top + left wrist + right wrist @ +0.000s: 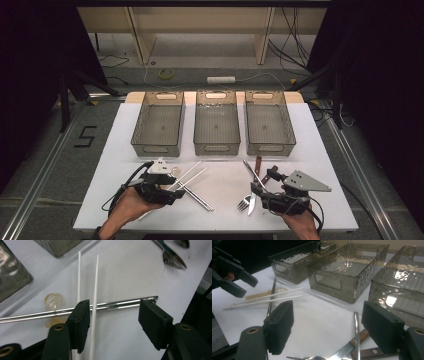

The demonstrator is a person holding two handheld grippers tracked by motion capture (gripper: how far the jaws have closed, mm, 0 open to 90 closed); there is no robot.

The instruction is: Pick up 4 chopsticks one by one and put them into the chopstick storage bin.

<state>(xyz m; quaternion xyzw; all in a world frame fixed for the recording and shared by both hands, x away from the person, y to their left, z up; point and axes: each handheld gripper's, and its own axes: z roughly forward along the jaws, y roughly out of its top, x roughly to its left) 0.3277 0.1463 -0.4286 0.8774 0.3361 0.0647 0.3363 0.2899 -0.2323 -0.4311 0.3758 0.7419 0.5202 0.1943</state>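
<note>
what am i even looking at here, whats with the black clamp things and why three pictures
A person sits at a white table and holds a hand-held gripper in each hand: a tool with two black jaws. The high view looks down from above, with the left hand-held gripper at the left and the right hand-held gripper at the right. The other two pictures come from cameras riding on each tool, looking along its jaws.

On the table stand three clear bins. In front lie white chopsticks crossing metal chopsticks, a small clear spoon, a fork and wood-handled knives.

The left jaws straddle the chopsticks without gripping; the right jaws stand open over the fork and knives. Nothing is held.
</note>
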